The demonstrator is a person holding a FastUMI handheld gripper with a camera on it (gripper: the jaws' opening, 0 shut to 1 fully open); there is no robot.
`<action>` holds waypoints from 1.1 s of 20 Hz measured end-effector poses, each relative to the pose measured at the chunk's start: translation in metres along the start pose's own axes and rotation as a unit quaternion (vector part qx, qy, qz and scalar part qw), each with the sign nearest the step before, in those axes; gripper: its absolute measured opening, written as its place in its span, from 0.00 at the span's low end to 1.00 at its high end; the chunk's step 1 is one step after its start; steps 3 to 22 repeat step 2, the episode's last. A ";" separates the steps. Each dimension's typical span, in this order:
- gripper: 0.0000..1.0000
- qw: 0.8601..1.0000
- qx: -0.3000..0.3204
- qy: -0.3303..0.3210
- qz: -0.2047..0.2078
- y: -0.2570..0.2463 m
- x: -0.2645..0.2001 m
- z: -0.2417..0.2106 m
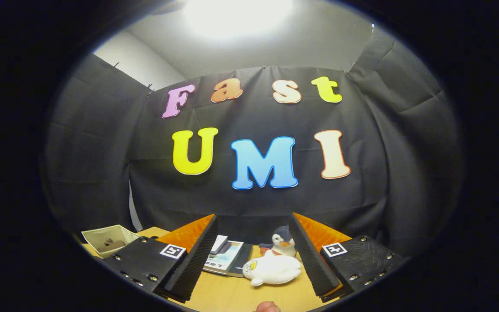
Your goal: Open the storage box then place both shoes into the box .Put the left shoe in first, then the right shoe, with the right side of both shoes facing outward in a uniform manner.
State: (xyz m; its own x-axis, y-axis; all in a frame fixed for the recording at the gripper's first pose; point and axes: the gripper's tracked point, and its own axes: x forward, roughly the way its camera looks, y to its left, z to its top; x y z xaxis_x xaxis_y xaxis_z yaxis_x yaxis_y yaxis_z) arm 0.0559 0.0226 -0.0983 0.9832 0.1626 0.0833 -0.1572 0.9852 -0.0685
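Note:
My gripper (254,234) is held up and level over a wooden table (228,297), its two black ribbed fingers (195,255) spread wide apart with nothing between them. An open pale box (108,238) sits on the table to the left of the left finger, something dark lying inside it. I cannot tell whether it is the storage box.
Beyond the fingers lie a white seal plush toy (272,269), a small penguin toy (283,241) and a couple of books (225,256). A fingertip (268,307) of a person shows at the near edge of the table. The black cloth wall closes the back.

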 end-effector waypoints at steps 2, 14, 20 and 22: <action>0.99 1.000 -0.009 0.008 -0.009 -0.034 -0.005 -0.025; 0.99 1.000 -0.009 0.008 -0.009 -0.034 -0.005 -0.025; 0.99 1.000 -0.009 0.008 -0.009 -0.034 -0.005 -0.025; 0.99 1.000 -0.009 0.008 -0.009 -0.034 -0.005 -0.025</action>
